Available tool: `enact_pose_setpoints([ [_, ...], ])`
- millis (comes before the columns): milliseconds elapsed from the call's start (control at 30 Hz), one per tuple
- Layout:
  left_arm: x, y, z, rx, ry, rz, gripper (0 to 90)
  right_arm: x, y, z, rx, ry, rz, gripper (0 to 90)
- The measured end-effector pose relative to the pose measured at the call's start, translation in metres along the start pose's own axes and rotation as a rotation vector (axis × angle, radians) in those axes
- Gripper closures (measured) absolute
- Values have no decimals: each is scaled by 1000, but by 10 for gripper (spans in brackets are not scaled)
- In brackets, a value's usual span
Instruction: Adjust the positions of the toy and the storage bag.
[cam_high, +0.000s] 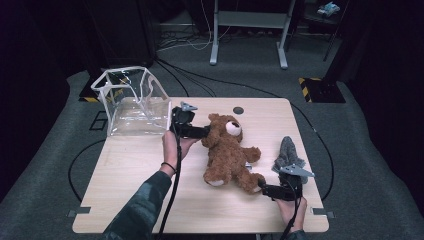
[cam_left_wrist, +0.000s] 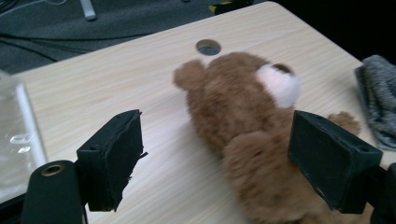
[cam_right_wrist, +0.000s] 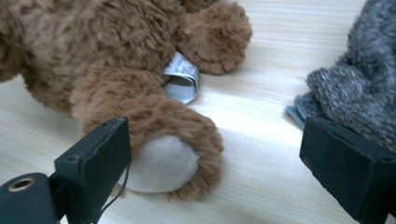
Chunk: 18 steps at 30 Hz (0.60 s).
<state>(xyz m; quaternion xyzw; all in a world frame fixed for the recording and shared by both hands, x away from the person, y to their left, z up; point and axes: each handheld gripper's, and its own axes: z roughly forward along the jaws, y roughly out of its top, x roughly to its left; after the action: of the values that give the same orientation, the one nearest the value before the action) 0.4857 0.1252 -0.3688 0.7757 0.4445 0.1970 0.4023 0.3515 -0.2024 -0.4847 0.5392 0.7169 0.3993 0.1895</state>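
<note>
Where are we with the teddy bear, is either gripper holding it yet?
Nothing looks done: the teddy bear lies on the table, outside the clear bag. Left gripper at its head and right gripper at its foot are both open. Gripping and lifting remain.

Table (cam_high: 150, 200) brightly lit from above, surroundings near black. Soft short shadows under teddy bear (cam_high: 227, 152). Glare on clear plastic bag (cam_high: 135, 102). Bear's head slightly blurred in left gripper view; high view grainy.
</note>
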Motion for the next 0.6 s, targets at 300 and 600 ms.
enact_pose_setpoints([
  [300,-46,15,16,16,-8,20,154,-10,-10,3,13,-26,29,80],
  [600,-90,23,43,92,-69,44,159,-14,-19,7,32,-38,39,82],
])
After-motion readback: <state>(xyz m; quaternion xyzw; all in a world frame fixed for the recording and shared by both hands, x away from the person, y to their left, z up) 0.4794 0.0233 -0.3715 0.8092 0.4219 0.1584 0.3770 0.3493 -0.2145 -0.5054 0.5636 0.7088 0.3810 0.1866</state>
